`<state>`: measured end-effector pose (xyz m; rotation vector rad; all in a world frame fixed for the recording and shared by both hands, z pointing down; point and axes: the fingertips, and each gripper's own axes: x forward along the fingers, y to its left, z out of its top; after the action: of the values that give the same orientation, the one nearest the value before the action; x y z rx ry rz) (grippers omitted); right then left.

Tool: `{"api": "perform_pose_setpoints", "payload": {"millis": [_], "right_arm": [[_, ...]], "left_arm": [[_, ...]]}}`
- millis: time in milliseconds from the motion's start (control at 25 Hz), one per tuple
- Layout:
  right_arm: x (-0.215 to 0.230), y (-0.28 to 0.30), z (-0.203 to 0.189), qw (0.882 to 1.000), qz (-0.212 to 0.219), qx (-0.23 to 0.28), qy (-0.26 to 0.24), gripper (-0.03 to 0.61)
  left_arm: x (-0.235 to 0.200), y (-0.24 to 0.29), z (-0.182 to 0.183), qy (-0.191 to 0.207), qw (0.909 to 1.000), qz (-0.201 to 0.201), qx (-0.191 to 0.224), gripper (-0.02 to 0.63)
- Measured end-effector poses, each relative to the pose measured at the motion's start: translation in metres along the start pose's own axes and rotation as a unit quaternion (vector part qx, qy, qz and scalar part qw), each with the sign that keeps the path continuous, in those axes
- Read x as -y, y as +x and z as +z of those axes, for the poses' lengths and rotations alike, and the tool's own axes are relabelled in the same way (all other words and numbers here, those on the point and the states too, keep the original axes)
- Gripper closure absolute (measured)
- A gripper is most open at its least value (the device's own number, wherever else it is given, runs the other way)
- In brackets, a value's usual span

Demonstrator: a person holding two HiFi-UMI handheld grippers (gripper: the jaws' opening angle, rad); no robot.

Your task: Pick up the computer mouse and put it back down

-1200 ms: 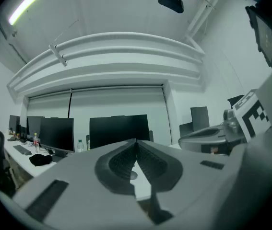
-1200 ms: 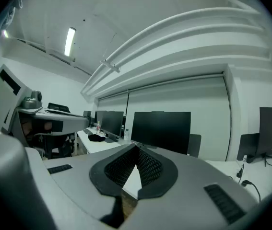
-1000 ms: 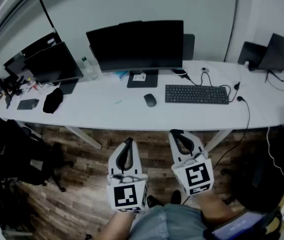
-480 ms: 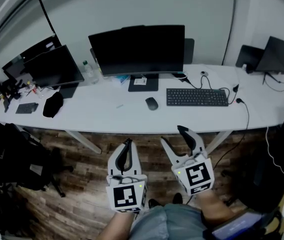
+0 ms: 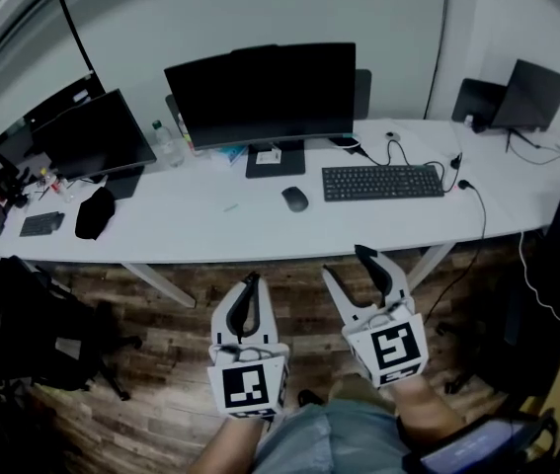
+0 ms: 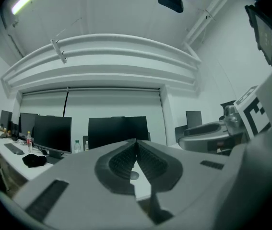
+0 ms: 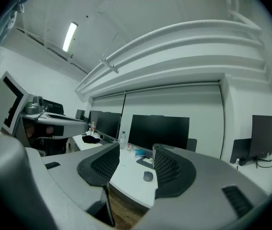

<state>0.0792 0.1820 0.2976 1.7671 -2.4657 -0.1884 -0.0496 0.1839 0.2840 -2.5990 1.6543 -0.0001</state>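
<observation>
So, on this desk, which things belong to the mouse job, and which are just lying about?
Job:
- mouse
- desk, where the mouse lies and goes back down

Lying about:
- keyboard
- monitor
- bottle
- black bundle

On the bench (image 5: 210, 230), back against the wall near mid-length: the big monitor (image 5: 260, 92). Before the big monitor, just right of its foot: the mouse (image 5: 295, 198). Forward and right of the big monitor: the keyboard (image 5: 382, 182), beside the mouse but apart from it. Left of the big monitor: a bottle (image 5: 165, 142), then a second monitor (image 5: 92, 134). Farther left and forward: a bundle (image 5: 94, 212). Far right of the big monitor, at the bench end: a third screen (image 5: 531, 95).
</observation>
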Motion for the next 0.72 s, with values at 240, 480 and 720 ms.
{"api": "perform_pose_setpoints", "payload": {"millis": [240, 480, 720], "right_arm": [[0.006, -0.001, -0.006, 1.0, -0.019, -0.012, 0.003, 0.353], [0.012, 0.009, -0.023, 0.999, -0.025, -0.029, 0.009, 0.354], [0.022, 0.034, -0.042, 0.999, -0.018, -0.045, 0.021, 0.354]], "left_arm": [[-0.001, 0.01, -0.01, -0.006, 0.9998, -0.016, -0.011, 0.606], [-0.002, 0.025, -0.029, -0.011, 0.9992, -0.022, -0.032, 0.606], [-0.007, 0.056, -0.039, -0.011, 0.9986, -0.025, -0.045, 0.606]]}}
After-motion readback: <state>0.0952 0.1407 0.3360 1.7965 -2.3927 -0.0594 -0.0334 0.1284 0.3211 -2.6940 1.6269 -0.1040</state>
